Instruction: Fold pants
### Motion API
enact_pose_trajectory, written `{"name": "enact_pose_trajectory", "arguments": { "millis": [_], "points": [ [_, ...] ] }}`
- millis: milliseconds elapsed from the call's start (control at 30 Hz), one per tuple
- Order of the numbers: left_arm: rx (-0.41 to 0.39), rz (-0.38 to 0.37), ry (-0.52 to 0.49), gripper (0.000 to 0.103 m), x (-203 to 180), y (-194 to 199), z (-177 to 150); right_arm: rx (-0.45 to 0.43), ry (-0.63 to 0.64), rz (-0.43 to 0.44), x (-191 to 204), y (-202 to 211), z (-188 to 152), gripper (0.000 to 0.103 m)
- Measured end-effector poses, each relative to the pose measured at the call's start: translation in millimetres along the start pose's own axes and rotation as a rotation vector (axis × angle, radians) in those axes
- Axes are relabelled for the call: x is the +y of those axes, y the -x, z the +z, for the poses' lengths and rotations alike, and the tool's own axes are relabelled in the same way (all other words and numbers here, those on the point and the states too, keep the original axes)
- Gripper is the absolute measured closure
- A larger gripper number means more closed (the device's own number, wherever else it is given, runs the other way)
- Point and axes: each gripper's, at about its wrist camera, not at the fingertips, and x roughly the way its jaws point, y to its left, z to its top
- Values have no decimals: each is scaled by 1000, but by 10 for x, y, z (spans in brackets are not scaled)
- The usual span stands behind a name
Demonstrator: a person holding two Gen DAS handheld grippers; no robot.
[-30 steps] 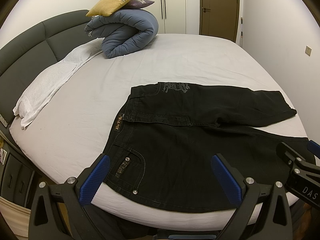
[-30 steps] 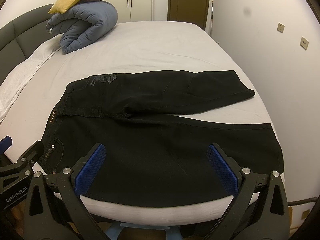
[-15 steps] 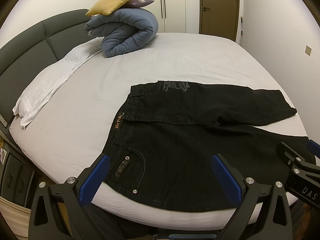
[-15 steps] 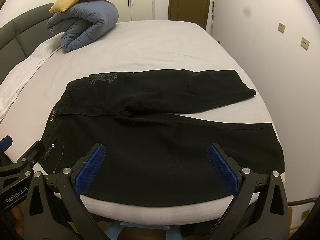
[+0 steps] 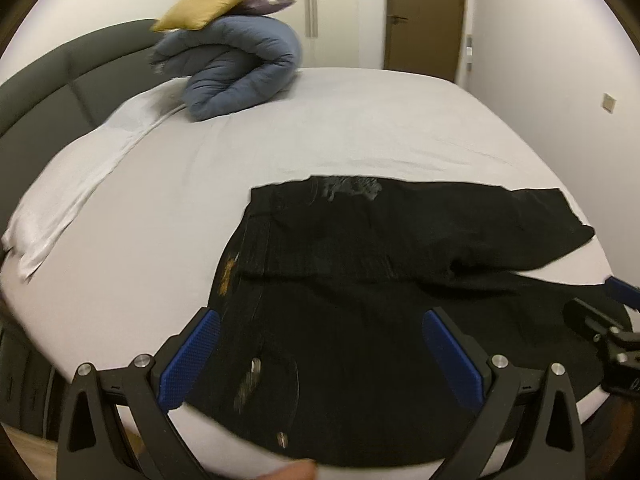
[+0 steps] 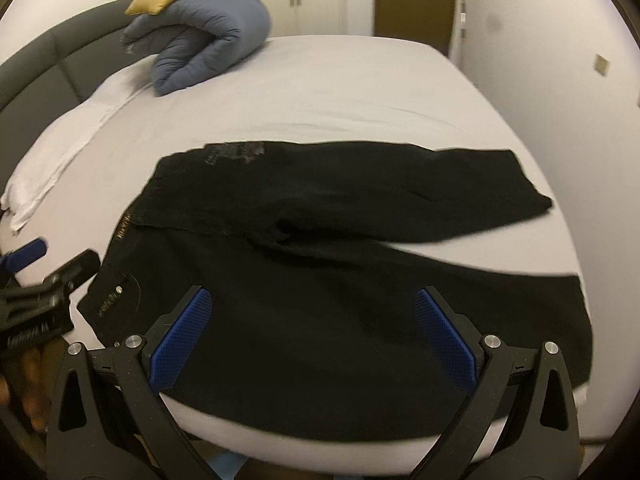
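Observation:
Black pants (image 5: 380, 272) (image 6: 328, 256) lie flat on the bed, waistband to the left, two short legs spread apart to the right. My left gripper (image 5: 320, 356) hangs open over the near waist pocket area, blue pads wide apart, nothing between them. My right gripper (image 6: 312, 332) is open above the near leg, also holding nothing. Each gripper shows at the edge of the other's view: the right one (image 5: 600, 332) and the left one (image 6: 36, 280). Both views are motion-blurred.
The bed (image 5: 360, 128) carries a rolled blue duvet (image 5: 236, 72) with a yellow cushion (image 5: 212, 0) on top at the far left. A dark headboard (image 5: 60, 76) curves along the left. A wall (image 6: 560, 60) is close on the right, a door (image 5: 424, 12) beyond.
Both grippers have moved forward and lower toward the near edge of the pants, which now look larger. The pants lie as before. Both grippers stay open.

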Motion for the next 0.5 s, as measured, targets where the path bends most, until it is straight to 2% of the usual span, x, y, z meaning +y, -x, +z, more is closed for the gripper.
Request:
{"name": "enact_pose_trajectory", "arguments": {
  "millis": [100,133,233,333,400,500],
  "points": [
    [18,-164,-19,0,162,-244,280,-20,39,75,-111,-191,296,0],
    [38,-171,-31,0,201,-332,365,-28,50,89,-143,-244,385,0],
    [97,-109,-126,0,252,-669,656,-42,90,165,-255,-471,752,0],
    [91,-130,-150,0,376,-989,949,-69,170,230,-303,-706,1123,0],
    [113,-132,-201,0,408,-1296,1188,-79,243,243,-299,-879,1348,0],
    [152,-151,-295,0,392,-1741,1470,-55,349,295,-308,-1156,1654,12]
  ]
}}
